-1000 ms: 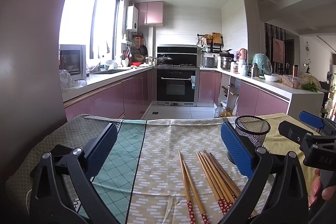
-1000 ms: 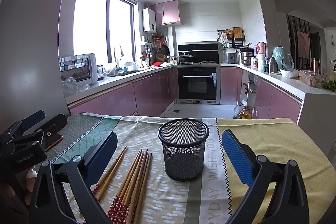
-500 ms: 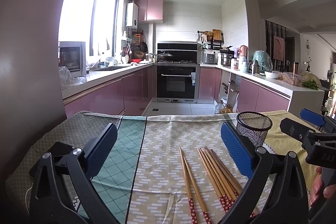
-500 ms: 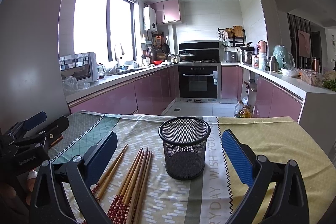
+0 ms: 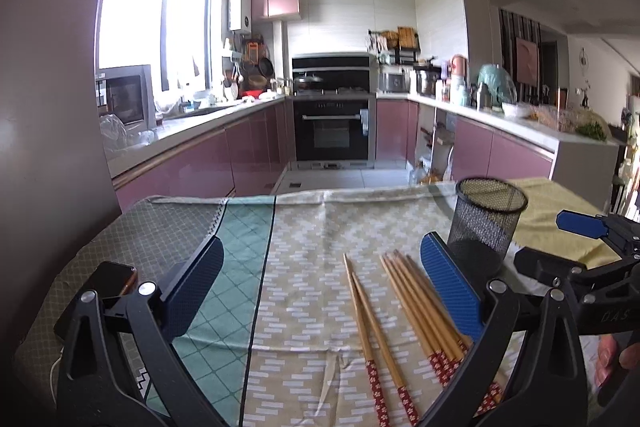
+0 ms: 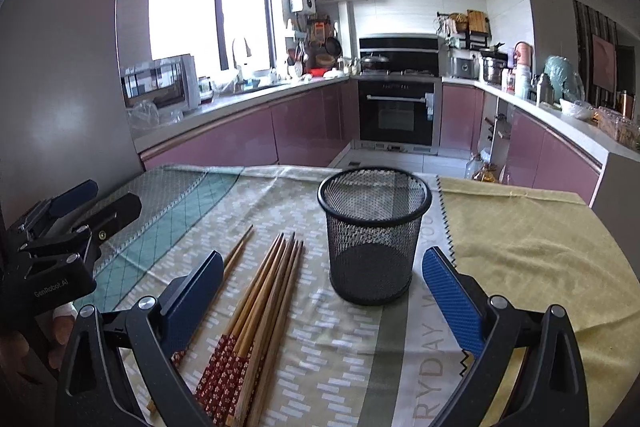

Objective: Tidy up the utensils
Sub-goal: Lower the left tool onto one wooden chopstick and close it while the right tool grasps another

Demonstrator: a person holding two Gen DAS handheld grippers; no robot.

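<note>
Tablecloth (image 6: pixel 520 247) | both grippers wide, empty | chopsticks (image 6: pixel 260 307) ends cut off | mesh cup (image 6: pixel 374 235) upright

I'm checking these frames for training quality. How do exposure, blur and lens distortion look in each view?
Left wrist view: window blown out white, counters bowed by the fisheye, chopsticks sharp. Right wrist view: window also overexposed, ceiling glare, dark corner vignette, mesh cup crisp, slightly soft at the rim.

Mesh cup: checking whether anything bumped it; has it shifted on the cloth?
No. The mesh cup stands beside the same zigzag seam; only the camera moved.
</note>
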